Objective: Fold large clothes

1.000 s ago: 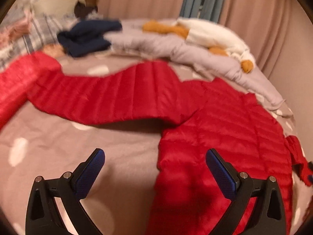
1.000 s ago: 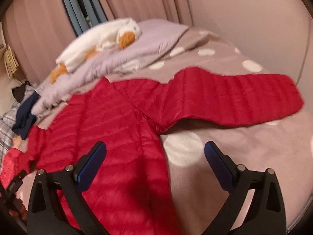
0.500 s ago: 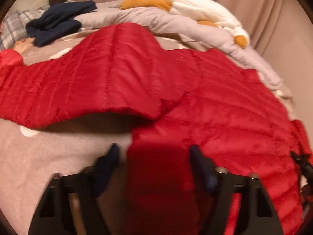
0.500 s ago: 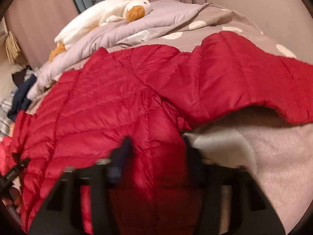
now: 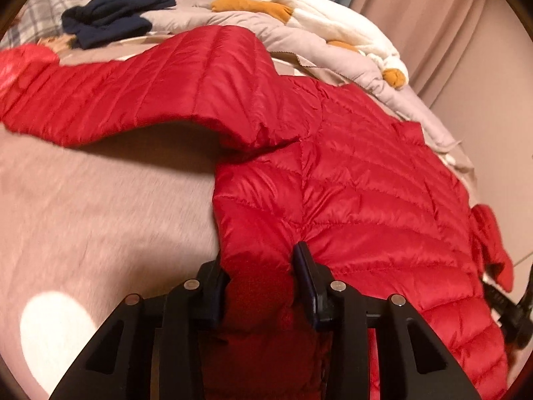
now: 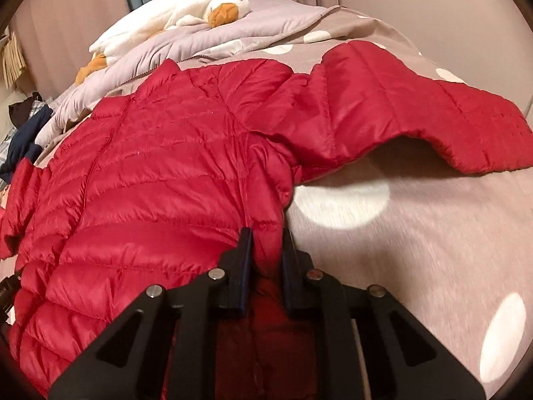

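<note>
A red quilted puffer jacket (image 5: 366, 180) lies spread flat on a bed, sleeves stretched out to both sides. My left gripper (image 5: 260, 266) is shut on the jacket's left side edge, with red fabric bunched between its fingers. In the right wrist view the jacket (image 6: 160, 180) fills the left half, and my right gripper (image 6: 266, 243) is shut on its right side edge just below the armpit. The left sleeve (image 5: 116, 90) runs out to the left and the right sleeve (image 6: 416, 113) out to the right.
The bed has a pinkish-brown cover with white dots (image 6: 416, 250). A lilac duvet (image 5: 293, 40) with a white and orange duck plush (image 6: 186, 10) lies behind the jacket. Dark blue clothes (image 5: 113, 16) and a plaid cloth (image 5: 33, 16) lie at the far left. Curtains and a wall stand behind.
Both grippers moved forward and down from open above the bed onto the jacket's side edges and shut on the fabric.
</note>
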